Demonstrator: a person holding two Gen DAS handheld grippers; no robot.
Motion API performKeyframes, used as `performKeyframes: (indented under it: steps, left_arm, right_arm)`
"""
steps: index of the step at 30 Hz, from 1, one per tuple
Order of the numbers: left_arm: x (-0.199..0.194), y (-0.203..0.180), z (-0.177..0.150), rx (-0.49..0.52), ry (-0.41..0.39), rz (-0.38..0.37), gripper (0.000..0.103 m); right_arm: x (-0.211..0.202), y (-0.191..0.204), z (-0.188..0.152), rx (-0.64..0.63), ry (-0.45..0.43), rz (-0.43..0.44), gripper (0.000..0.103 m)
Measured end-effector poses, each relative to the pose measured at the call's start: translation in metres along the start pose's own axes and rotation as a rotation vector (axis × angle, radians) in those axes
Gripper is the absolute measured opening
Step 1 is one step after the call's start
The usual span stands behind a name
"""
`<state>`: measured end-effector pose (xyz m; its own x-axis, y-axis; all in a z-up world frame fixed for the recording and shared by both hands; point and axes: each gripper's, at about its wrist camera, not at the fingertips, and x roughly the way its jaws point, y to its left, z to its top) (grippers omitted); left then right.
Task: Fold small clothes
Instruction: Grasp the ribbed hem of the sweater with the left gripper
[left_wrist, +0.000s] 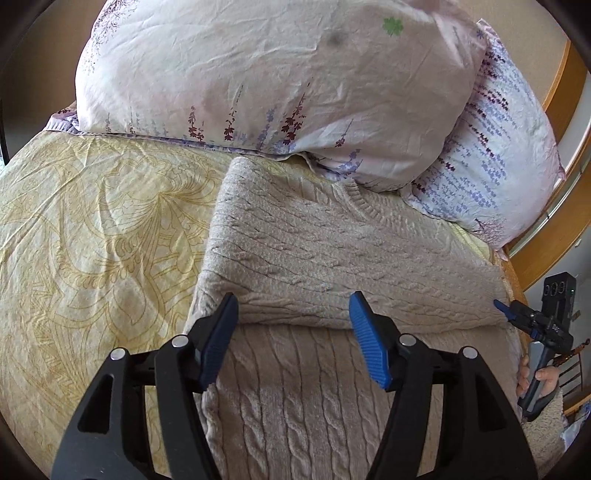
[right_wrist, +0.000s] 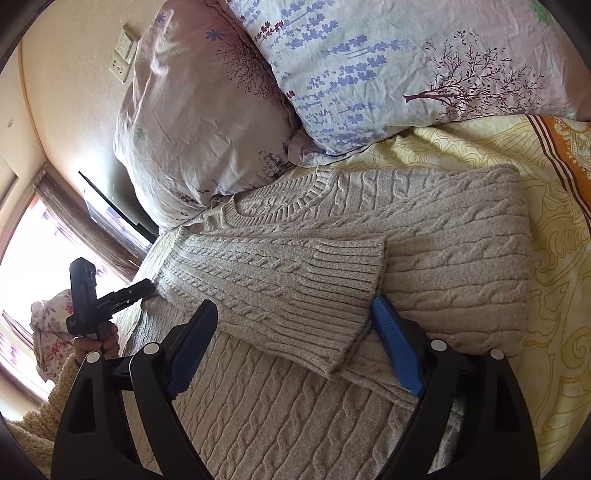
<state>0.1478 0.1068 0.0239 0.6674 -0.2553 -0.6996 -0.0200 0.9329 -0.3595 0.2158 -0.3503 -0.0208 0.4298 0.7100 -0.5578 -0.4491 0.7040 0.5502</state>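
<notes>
A beige cable-knit sweater (left_wrist: 332, 251) lies flat on the yellow patterned bedsheet (left_wrist: 92, 229), neck toward the pillows, with a sleeve folded across its body. In the right wrist view the sweater (right_wrist: 461, 258) shows that sleeve (right_wrist: 295, 280), its ribbed cuff ending near the right finger. My left gripper (left_wrist: 293, 314) is open and empty, just above the sleeve's folded edge. My right gripper (right_wrist: 295, 325) is open and empty, its fingers either side of the sleeve near the cuff. The right gripper also shows in the left wrist view (left_wrist: 506, 310), at the sweater's right edge.
Two floral pillows (left_wrist: 258, 81) (left_wrist: 491, 155) lie just beyond the sweater's neck. A wooden bed frame (left_wrist: 561, 122) curves at the right. In the right wrist view a wall with a socket (right_wrist: 122, 55) and a bright window (right_wrist: 37, 258) are at the left.
</notes>
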Motion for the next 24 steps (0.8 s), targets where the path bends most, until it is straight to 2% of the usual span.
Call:
performKeyframes:
  steps: [2, 5, 8, 11, 14, 17, 19, 21, 24]
  left_arm:
    - [-0.019, 0.003, -0.006, 0.009, -0.014, -0.003, 0.068]
    - [-0.047, 0.014, -0.020, 0.018, -0.022, -0.031, 0.069]
    - [-0.064, 0.034, -0.036, -0.016, -0.004, -0.085, 0.069]
    - [-0.071, 0.049, -0.054, -0.057, 0.033, -0.135, 0.067]
    - [-0.073, 0.055, -0.072, -0.095, 0.065, -0.195, 0.064]
    - [-0.077, 0.053, -0.088, -0.104, 0.077, -0.249, 0.061]
    - [-0.081, 0.050, -0.097, -0.097, 0.077, -0.275, 0.058]
    - [-0.083, 0.047, -0.105, -0.104, 0.095, -0.322, 0.052]
    - [-0.090, 0.042, -0.120, -0.094, 0.111, -0.365, 0.043]
  right_arm:
    - [-0.016, 0.007, -0.007, 0.011, -0.022, -0.036, 0.087]
    - [-0.053, 0.013, -0.023, 0.021, -0.065, -0.024, 0.087]
    - [-0.093, 0.007, -0.046, 0.041, -0.106, -0.100, 0.087]
    - [-0.115, -0.011, -0.072, 0.111, -0.086, -0.152, 0.084]
    - [-0.120, -0.023, -0.097, 0.182, -0.042, -0.136, 0.074]
    - [-0.121, -0.015, -0.119, 0.172, -0.031, -0.150, 0.073]
    - [-0.123, -0.008, -0.130, 0.186, -0.034, -0.112, 0.073]
    - [-0.123, -0.004, -0.141, 0.221, -0.028, -0.026, 0.065]
    - [-0.124, 0.008, -0.158, 0.215, -0.022, 0.020, 0.056]
